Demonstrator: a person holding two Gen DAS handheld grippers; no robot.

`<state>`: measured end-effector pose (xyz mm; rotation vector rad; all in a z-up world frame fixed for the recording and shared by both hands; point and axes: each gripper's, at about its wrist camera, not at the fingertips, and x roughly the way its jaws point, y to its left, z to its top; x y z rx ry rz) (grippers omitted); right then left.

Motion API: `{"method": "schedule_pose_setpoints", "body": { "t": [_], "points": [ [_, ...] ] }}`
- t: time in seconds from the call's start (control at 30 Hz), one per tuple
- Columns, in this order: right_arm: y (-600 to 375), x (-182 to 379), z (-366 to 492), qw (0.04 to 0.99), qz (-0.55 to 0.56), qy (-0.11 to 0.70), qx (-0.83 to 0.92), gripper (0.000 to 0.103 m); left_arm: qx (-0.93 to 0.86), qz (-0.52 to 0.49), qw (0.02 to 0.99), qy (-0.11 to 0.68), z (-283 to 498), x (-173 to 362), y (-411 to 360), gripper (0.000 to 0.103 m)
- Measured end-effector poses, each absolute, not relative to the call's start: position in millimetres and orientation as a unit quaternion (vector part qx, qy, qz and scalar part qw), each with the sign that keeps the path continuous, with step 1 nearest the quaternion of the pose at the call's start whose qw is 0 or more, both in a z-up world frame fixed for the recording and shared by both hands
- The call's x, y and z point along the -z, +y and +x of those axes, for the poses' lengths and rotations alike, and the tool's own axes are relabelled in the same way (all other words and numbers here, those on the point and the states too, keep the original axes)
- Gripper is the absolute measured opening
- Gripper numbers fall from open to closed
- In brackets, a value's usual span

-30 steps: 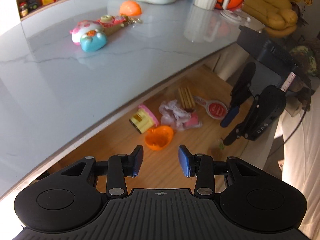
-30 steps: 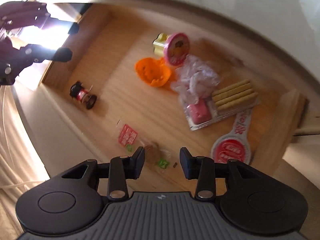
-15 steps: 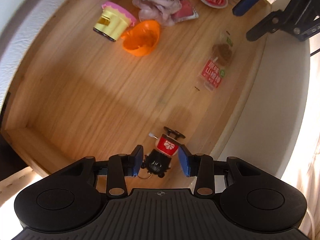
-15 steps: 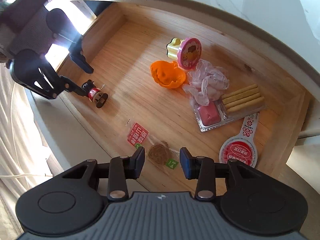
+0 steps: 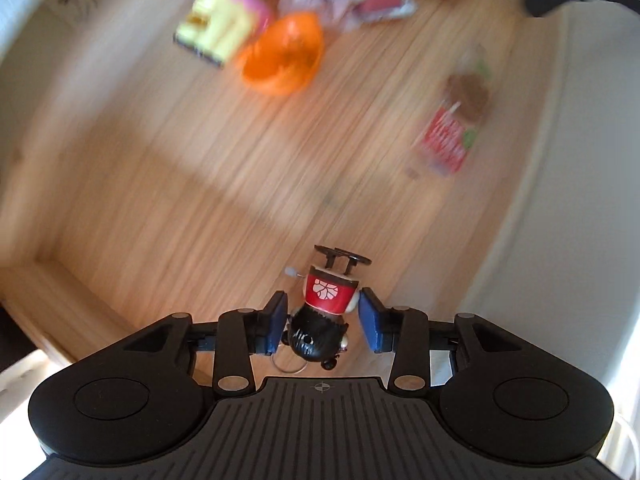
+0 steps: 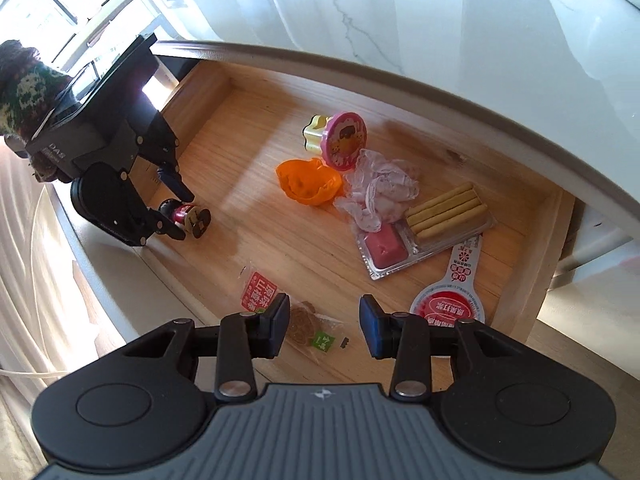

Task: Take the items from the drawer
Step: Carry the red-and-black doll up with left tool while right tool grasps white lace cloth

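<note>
The drawer (image 6: 532, 216) stands open under a pale marble counter (image 6: 460, 20), its wooden floor scattered with small things. The left gripper (image 5: 322, 322) is down at the drawer's left end, near the front wall, with a little toy figure (image 5: 326, 300) — black hair, red body with a white leaf mark — lying between its blue pads (image 5: 276, 322). The jaws stand apart about the figure's width; small gaps show on both sides, so they frame it rather than clamp it. From the right wrist view the same figure (image 6: 186, 216) lies on the drawer floor between those fingers.

The right gripper (image 6: 324, 326) hangs over the front edge of the drawer, jaws wide and holding nothing. Just below its left pad lies a clear snack packet (image 6: 288, 312) with a red label. Farther in sit an orange cup (image 6: 310, 184), a yellow toy with a pink lid (image 6: 340, 144) touching it, crumpled pink plastic (image 6: 378, 188), a tray of biscuit sticks (image 6: 424, 236) and a round red-labelled lid (image 6: 450, 306).
</note>
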<state>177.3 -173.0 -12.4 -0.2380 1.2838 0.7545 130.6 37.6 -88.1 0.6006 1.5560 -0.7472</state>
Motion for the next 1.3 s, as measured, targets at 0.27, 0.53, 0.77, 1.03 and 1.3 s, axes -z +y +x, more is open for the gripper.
{"method": "schedule_pose_setpoints", "body": {
  "t": [0.27,0.53,0.77,1.03,1.3],
  "points": [
    [-179.3,-15.8,153.7,0.811,-0.145,0.472,-0.314,0.038,0.342,0.162,0.762,0.525,119.7,-44.5,48.7,0.043],
    [-191.1,-41.5,153.3,0.875,-0.086,0.368,-0.302,0.049,0.138,-0.011,0.937,0.321,179.8,-101.4,103.6,0.044],
    [-146.3,-21.1,166.8,0.813,-0.207,0.44,-0.321,0.049,0.095,-0.078,0.938,0.324,214.0,-80.3,121.9,0.044],
    [-100.5,37.6,172.3,0.759,-0.349,0.441,-0.327,0.048,0.119,-0.126,0.943,0.285,188.5,-87.5,144.7,0.044],
    [-79.1,77.5,189.1,0.725,-0.407,0.447,-0.329,0.048,0.184,-0.122,0.934,0.282,157.7,-87.5,144.7,0.044]
  ]
}}
